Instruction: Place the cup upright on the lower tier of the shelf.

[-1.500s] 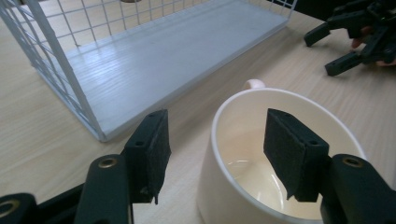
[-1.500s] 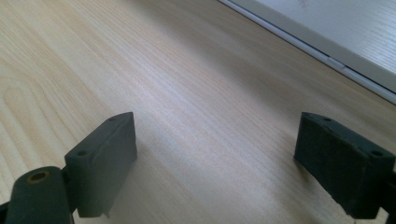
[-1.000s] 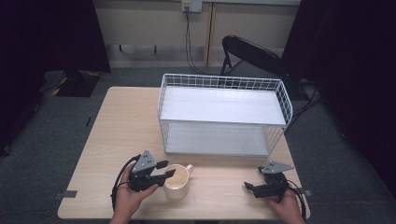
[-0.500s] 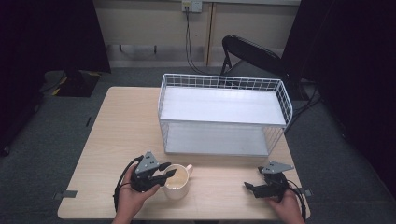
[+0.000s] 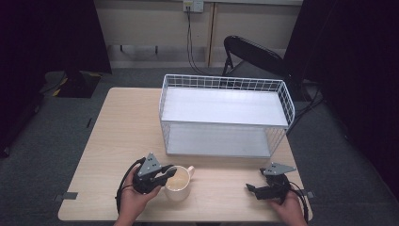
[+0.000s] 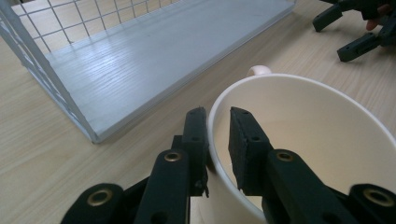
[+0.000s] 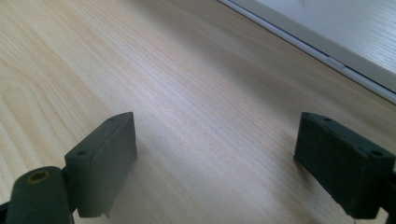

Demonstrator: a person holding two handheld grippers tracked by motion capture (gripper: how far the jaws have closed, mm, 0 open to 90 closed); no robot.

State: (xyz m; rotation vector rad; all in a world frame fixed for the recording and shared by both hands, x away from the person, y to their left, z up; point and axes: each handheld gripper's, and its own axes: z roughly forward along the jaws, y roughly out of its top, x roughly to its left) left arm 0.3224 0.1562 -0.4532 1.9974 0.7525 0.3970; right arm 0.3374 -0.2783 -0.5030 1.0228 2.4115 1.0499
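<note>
1. mug (image 5: 178, 184) stands upright on the surface (image 5: 122, 136), near edge, left of centre, just in front of the wire rack (image 5: 225, 115); mouth up, looks empty, handle (image 5: 190, 169) pointing toward the rack's front edge.
2. left claw (image 5: 164, 175) is on it: in the left gripper view one jaw sits outside the wall, the other inside, rim (image 6: 215, 108) between them; gap is narrow, pads look to be pinching the wall, though contact on the inner pad can't be fully confirmed.
3. key relation: the claw straddles the rim on the mug's left side, opposite-ish to the handle; mug body extends right and away from the claw, so the load hangs off to one side of the grip.
4. mug's long axis is vertical; the jaws come in at a slant from above and the left, so a rim pinch, not a body wrap; judgement: lift straight up first or the mug will swing on the pads.
5. rack's lower shelf (image 6: 154, 56) lies ahead of the left claw, opening facing the mug; likely the destination, only a guess.
6. right claw (image 5: 258, 190) rests at the surface's near right, well apart from the mug, jaws spread wide with only bare wood between them in its own view; left hand (image 5: 133, 200) is clearly the nearer one and has the job.
</note>
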